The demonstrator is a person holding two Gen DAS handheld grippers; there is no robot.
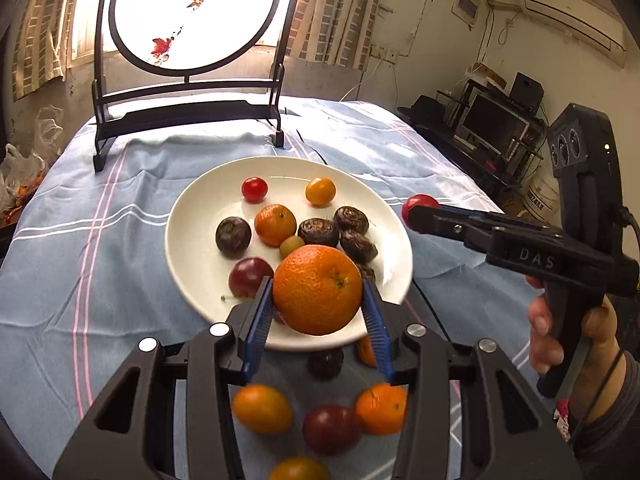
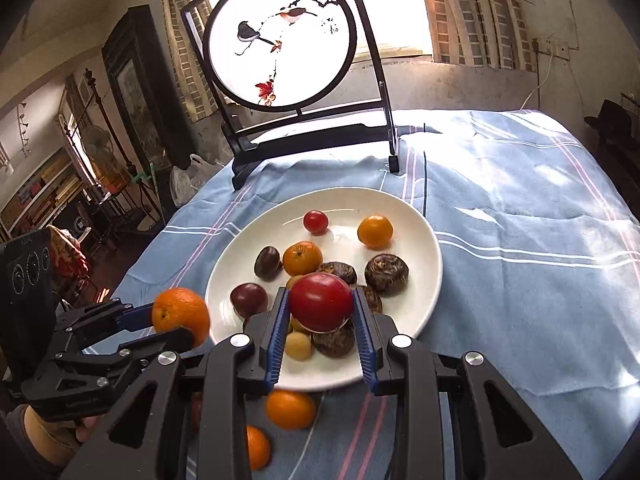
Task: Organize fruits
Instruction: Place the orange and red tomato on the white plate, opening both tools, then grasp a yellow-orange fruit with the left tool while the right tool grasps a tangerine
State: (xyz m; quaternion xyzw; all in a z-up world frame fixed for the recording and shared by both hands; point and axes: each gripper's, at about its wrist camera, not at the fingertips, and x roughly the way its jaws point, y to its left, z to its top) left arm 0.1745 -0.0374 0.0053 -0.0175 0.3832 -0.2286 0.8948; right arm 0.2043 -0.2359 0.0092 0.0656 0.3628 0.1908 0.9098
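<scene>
Left wrist view: my left hand-held gripper (image 1: pixel 318 294) is closed partway on a mandarin orange (image 1: pixel 317 290), blue pads (image 1: pixel 260 316) pressing both flanks. The fruit hangs above the near rim of the white plate (image 1: pixel 192 248), which lies directly ahead along the finger line. Loose fruit rests on the blue striped tablecloth (image 1: pixel 80 240) below the fingers: a yellow-orange tomato (image 1: pixel 262 409), a dark red one (image 1: pixel 331 429) and a small mandarin (image 1: pixel 382 408).

To the right, my right hand-held gripper (image 1: pixel 414 212) stands beside the plate's right rim, holding a red tomato (image 1: pixel 418 204).

Right wrist view: the right hand-held gripper (image 2: pixel 321 308) is nearly shut, clamped on that red tomato (image 2: pixel 321 302), poised over the plate's (image 2: pixel 424 240) near half, above the water chestnuts (image 2: pixel 386 273).

Judgement: both fruits are round, so no long axis governs release. The plate interior lies forward and below each gripper; the left one is nearer the near rim, the right one nearer the centre. Placement calls for a short forward-and-down travel.
</scene>
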